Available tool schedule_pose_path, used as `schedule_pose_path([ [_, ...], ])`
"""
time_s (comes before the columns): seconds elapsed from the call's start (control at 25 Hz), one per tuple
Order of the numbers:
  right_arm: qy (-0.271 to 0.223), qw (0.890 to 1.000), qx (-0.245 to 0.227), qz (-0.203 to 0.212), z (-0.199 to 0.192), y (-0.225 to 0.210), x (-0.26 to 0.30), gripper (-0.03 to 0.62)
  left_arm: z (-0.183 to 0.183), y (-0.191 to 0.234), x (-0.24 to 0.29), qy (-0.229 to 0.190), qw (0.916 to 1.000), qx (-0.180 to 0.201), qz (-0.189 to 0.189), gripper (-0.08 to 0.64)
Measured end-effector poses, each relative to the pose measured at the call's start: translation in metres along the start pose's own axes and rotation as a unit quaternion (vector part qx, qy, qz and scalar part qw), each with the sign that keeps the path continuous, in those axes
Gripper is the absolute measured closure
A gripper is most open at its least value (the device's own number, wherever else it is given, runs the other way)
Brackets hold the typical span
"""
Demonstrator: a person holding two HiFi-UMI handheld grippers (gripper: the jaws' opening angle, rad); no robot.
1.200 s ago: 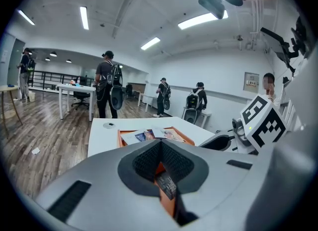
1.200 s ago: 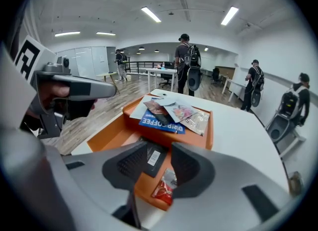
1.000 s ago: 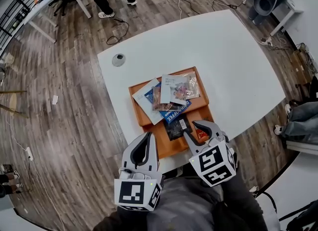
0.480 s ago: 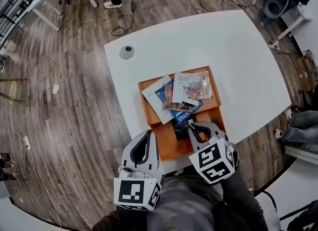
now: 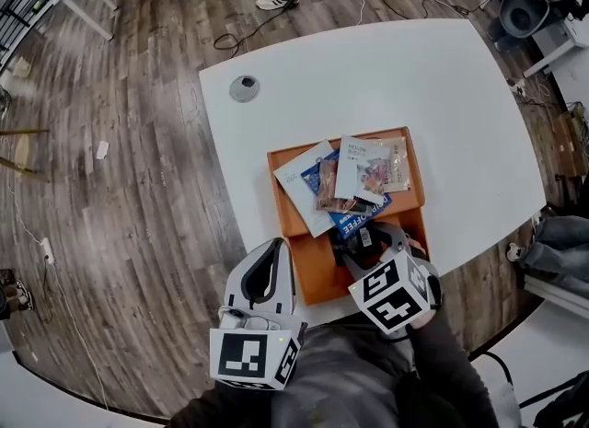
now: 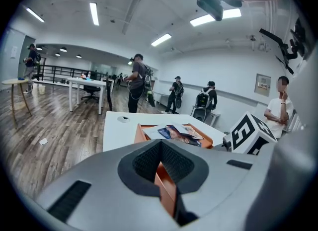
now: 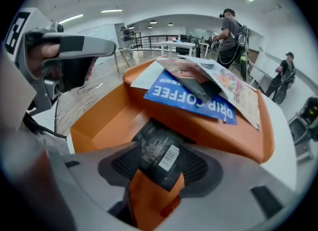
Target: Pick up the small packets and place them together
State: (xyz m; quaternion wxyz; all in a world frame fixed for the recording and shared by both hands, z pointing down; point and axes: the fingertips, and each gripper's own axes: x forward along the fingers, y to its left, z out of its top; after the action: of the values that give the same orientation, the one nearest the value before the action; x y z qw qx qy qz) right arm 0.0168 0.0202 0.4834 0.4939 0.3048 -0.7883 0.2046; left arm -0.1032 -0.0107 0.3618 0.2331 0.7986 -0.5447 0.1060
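Note:
An orange tray (image 5: pixel 317 268) on the white table (image 5: pixel 414 76) holds a pile of small packets: a blue "DRIP COFFEE" packet (image 5: pixel 361 220), a white one (image 5: pixel 306 187), a brown one (image 5: pixel 333 192) and a clear one (image 5: pixel 375 163). Apart from the pile, a black packet (image 5: pixel 353 238) with a barcode label (image 7: pixel 159 153) lies on the tray floor. My right gripper (image 5: pixel 375 240) points steeply down over it. Its jaws have just been opening, and the black packet sits between the spread pads of this gripper (image 7: pixel 159 161). My left gripper (image 5: pixel 276 249) hovers at the tray's near left corner, shut and empty (image 6: pixel 160 148).
A round grey grommet (image 5: pixel 244 88) sits in the table's far left part. The tray's near edge lies close to the table's front edge. Several people (image 6: pixel 136 83) stand on the wooden floor beyond, with desks and a chair (image 5: pixel 525 7) around.
My right gripper has sunk toward the tray floor and come over the black packet; its jaws narrowed, then spread again. The left gripper has drifted slightly toward the tray.

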Motion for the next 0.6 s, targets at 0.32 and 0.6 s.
schedule_pose_path([
  [0.32, 0.001, 1.000, 0.005, 0.008, 0.0030, -0.0079, 0.0038, 0.434, -0.0044, 0.0062, 0.0101, 0.009, 0.9999, -0.008, -0.001, 0.565],
  [0.6, -0.004, 1.000, -0.020, 0.000, 0.0064, -0.0016, 0.0029, 0.580, -0.0010, 0.0091, 0.0067, 0.005, 1.0000, -0.005, 0.001, 0.565],
])
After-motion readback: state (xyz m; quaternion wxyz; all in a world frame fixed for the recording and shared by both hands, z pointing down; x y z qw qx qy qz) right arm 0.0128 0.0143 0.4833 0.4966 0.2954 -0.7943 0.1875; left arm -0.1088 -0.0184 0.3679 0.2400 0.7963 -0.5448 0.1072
